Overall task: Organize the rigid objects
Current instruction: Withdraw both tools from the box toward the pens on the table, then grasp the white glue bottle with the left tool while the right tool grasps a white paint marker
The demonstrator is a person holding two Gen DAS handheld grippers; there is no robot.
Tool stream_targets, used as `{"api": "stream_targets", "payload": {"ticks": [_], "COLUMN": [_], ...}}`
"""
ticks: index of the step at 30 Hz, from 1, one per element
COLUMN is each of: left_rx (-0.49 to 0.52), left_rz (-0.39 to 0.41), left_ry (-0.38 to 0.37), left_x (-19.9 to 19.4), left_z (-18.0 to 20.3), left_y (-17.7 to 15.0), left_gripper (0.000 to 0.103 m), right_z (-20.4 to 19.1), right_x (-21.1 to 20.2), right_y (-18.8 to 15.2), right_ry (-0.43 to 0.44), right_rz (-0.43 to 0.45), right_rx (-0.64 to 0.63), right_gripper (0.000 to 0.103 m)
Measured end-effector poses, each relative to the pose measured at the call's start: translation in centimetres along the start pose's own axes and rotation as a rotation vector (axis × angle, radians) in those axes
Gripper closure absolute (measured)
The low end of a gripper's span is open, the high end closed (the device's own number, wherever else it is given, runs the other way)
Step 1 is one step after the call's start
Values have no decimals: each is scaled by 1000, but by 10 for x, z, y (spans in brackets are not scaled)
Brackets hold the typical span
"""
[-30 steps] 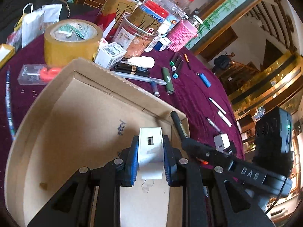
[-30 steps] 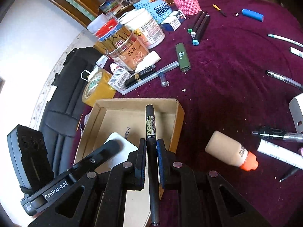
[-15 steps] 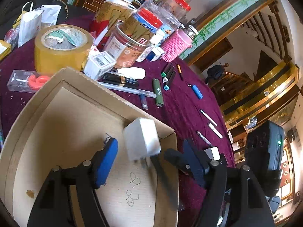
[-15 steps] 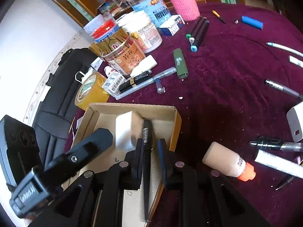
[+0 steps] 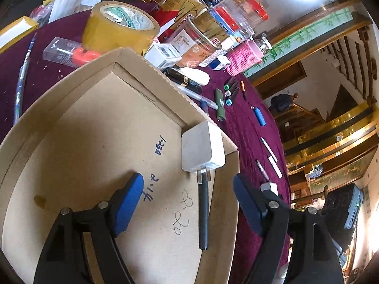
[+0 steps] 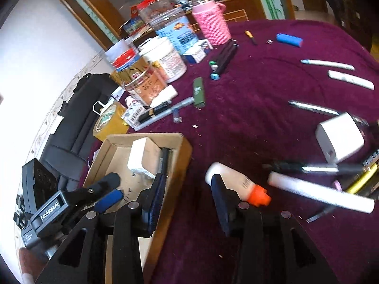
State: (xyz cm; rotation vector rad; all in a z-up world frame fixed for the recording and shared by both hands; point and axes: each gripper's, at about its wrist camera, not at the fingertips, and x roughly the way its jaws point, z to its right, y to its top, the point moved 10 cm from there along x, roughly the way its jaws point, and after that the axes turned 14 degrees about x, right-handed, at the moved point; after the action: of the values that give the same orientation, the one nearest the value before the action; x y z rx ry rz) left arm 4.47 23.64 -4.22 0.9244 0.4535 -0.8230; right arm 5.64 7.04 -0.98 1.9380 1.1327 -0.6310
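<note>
The left gripper (image 5: 188, 196) stands over the cardboard box (image 5: 59, 108) with its jaws spread; they have just been opening, and nothing is pressed between them. The white charger (image 5: 202, 150) rests inside the box, ahead of the blue pads (image 5: 129, 197) and apart from them, leaning at the far right corner. The black pen (image 5: 203, 210) lies on the box floor between the two fingers, touching neither, with its far end at the charger's prongs.

The right gripper (image 6: 187, 193) has its jaws also apart, just opened, and empty. Its left finger is over the right wall of the box, its right finger over the purple tablecloth (image 6: 272, 90). The beige bottle with an orange cap (image 6: 236, 184) lies just beyond the right finger. A second white charger (image 6: 338, 139) sits further right.
</note>
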Motion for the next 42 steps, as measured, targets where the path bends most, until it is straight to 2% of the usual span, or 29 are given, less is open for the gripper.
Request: {"api": "stream_targets", "payload": {"ticks": [3,7,10,14,16,18,21,25,27,29,31,33,36,38,41,42], "left_rx": [8,-9,53,191,249,279,278,263,267,270,260,246,251,259,275,286], "left_rz": [2,28,96,142,125,71,14,-37,-52,-64,-75,-86,-99,-109,-134,-147], "left_ry": [5,-88,-76,-58,-72,-110,-138,-129,-125,-107,-102,-93,-58,-26,34,56], "left_x": [-5,-15,-34,-60,-57,-44,-26,-8,-5,3,9,14,22,29,48,56], "left_z": [5,17,33,85,111,134,150,162,163,167,168,168,167,165,162,161], "left_y": [-12,-15,-6,-7,-12,-23,-37,-54,-60,-63,-63,-62,-60,-57,-51,-50], "left_gripper": [26,25,24,12,11,11,11,11,11,11,11,11,11,11,11,11], "right_z": [16,43,73,118,132,137,132,130,130,129,128,125,115,111,107,109], "right_x": [-14,-43,-62,-78,-80,-81,-76,-68,-65,-58,-50,-44,-45,-53,-61,-63], "right_y": [-1,0,8,16,17,19,26,34,36,39,39,31,3,-16,-40,-42], "right_ry": [5,-2,-36,-76,-88,-67,-89,-137,-152,-161,-165,-155,-30,-41,62,79], "right_rz": [18,71,109,141,151,161,174,168,163,141,120,53,-98,-122,-181,-168], "right_rx": [17,19,40,105,122,123,68,-36,-63,-96,-136,-176,-158,-234,-272,-276], "right_gripper": [59,58,56,56,56,56,56,56,51,40,38,38,40,42,44,44]}}
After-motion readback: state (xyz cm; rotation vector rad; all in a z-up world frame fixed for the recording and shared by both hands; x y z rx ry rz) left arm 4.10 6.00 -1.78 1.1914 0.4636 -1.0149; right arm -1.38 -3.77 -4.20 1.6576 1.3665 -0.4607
